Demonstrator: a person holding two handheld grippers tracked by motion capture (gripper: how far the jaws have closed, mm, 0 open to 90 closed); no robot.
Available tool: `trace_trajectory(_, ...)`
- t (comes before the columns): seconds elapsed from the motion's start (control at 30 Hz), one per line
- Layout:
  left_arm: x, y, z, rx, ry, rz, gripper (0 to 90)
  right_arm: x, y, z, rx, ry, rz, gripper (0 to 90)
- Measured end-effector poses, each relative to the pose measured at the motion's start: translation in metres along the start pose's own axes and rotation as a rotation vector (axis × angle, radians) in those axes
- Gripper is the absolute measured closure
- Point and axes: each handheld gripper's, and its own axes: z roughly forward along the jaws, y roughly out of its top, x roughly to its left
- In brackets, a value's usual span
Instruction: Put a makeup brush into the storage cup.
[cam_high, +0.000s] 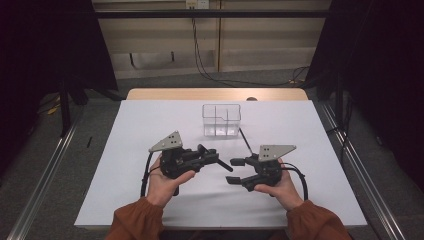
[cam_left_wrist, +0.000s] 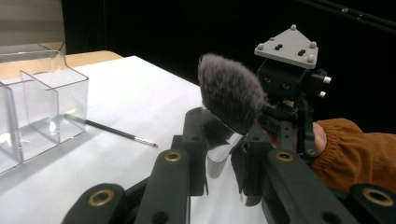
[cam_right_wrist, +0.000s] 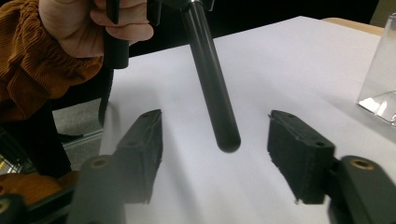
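Right tool (cam_right_wrist: 215, 156) agape around makeup brush (cam_left_wrist: 229, 100); beyond, clear organizer (cam_high: 221, 120), thin brush (cam_high: 245, 140).

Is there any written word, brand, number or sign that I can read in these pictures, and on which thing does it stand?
None: no readable text stands on anything here.
The makeup brush held in the left gripper: no print on its bristles or its handle.
The clear organizer: no label.
The thin brush on the white table cover: too small to tell.
The grey plate on the right gripper: only screws and holes.
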Motion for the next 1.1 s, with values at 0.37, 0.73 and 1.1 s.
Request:
trace_trajectory(0.37,0.004,0.008,-0.010,0.028,0.024,0.001,77.5,0.000,0.001,-0.002,-0.015,-0.007,0.022,16.4)
trace_trajectory(0.73,0.008,0.014,-0.019,0.083,0.044,0.003,77.8,-0.003,-0.001,-0.004,-0.024,-0.007,0.026,6.6)
trace_trajectory(1.1,0.008,0.030,-0.010,0.217,0.025,0.063,77.8,-0.002,-0.003,0.000,0.007,-0.030,0.028,7.8)
